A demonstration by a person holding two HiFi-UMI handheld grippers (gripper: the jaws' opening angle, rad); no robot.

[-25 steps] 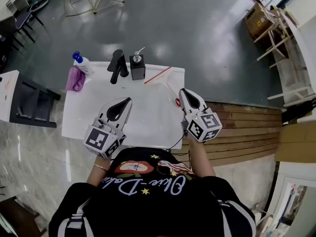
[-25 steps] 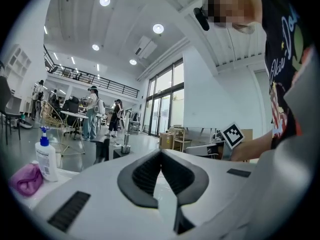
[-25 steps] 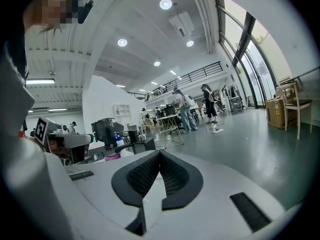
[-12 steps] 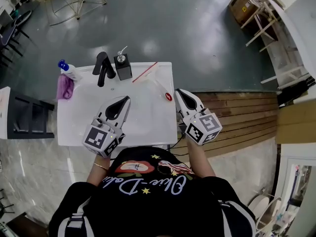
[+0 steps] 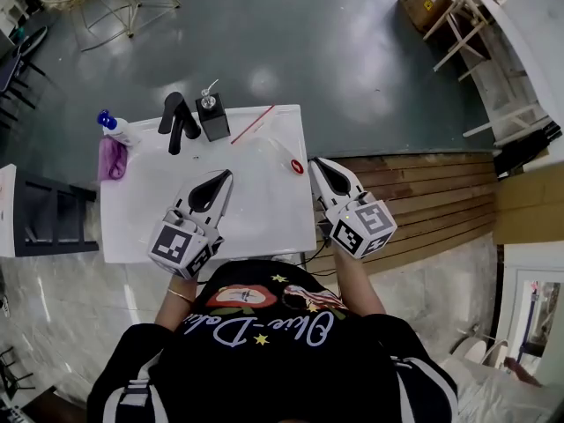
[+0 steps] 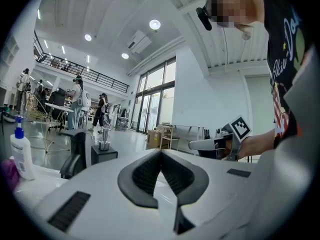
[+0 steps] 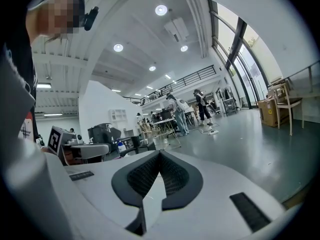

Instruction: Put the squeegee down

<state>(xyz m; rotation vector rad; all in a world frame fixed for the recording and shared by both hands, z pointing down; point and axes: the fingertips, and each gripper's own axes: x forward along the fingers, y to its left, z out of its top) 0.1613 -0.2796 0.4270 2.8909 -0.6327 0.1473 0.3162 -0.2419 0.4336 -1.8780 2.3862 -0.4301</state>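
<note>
While person holds both grippers roughly level over near half of white countertop point(image 5: 132, 223), squeegee point(image 5: 253, 125) lies flat on it toward 1 o'clock corner, apart from both grippers. Thin red blade slants; red-tipped end sits by right edge.

- Left gripper point(image 5: 226, 176): jaws together, nothing between, over countertop middle.
- Right gripper point(image 5: 315, 162): jaws together, empty, at 3 o'clock edge, near squeegee's red tip.
- Black faucet point(image 5: 176, 122), black soap dispenser point(image 5: 212, 120) at 12 o'clock.
- Blue-capped bottle point(image 5: 115, 129), purple cloth point(image 5: 112, 159) at 10 o'clock.
</note>
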